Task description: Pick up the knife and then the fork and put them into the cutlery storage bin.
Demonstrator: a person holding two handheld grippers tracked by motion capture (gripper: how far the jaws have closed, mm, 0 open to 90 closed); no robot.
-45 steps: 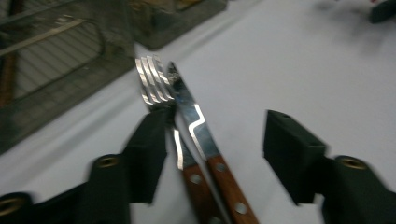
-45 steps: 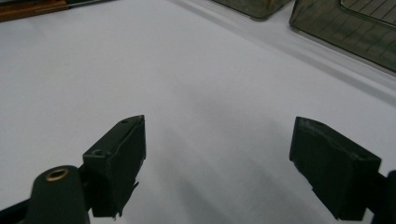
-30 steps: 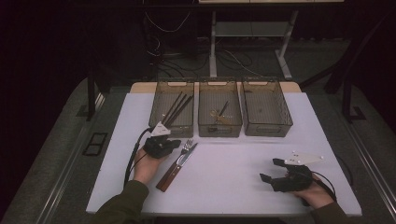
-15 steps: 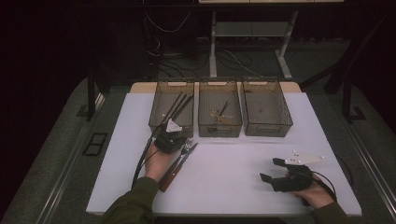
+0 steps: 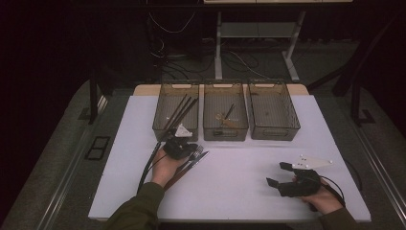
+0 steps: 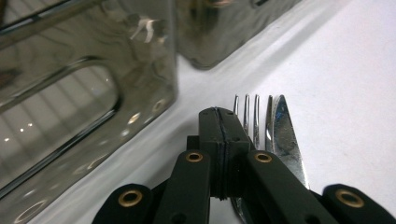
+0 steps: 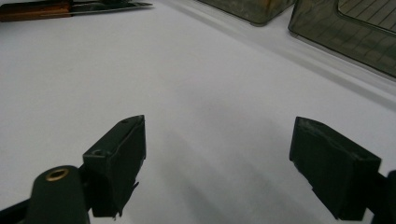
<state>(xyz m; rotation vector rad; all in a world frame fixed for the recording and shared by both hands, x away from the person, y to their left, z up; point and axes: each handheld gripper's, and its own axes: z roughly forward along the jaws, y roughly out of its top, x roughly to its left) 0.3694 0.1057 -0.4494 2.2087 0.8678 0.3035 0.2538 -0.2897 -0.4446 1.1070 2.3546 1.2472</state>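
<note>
The right gripper (image 5: 280,173) rests low on the desk (image 5: 239,191) at the near right, its jaws spread wide with bare white surface between them and nothing held.

Farther in on the left, the left gripper (image 5: 184,149) has its jaws pressed flat together, clenched on nothing. Its tip sits just beside the fork (image 6: 250,116) and knife (image 6: 285,135), which lie side by side on the desk, touching or nearly so, tines and blade pointing toward the bins and the wooden handles trailing back toward the person. In the left gripper view the fork tines and the knife blade show just right of the closed jaws.

Both pieces look stiff and fairly light, with polished metal ends likely to slip between the pads, and both lie flat, so there is little to get under. The wooden handles probably give the surer hold, taken across the width, one piece at a time since they lie so close.

Beyond stand three smoky clear bins in a row: the left bin (image 5: 175,111) holds dark chopsticks, the middle bin (image 5: 225,111) some cutlery, the right bin (image 5: 273,110) looks empty.
</note>
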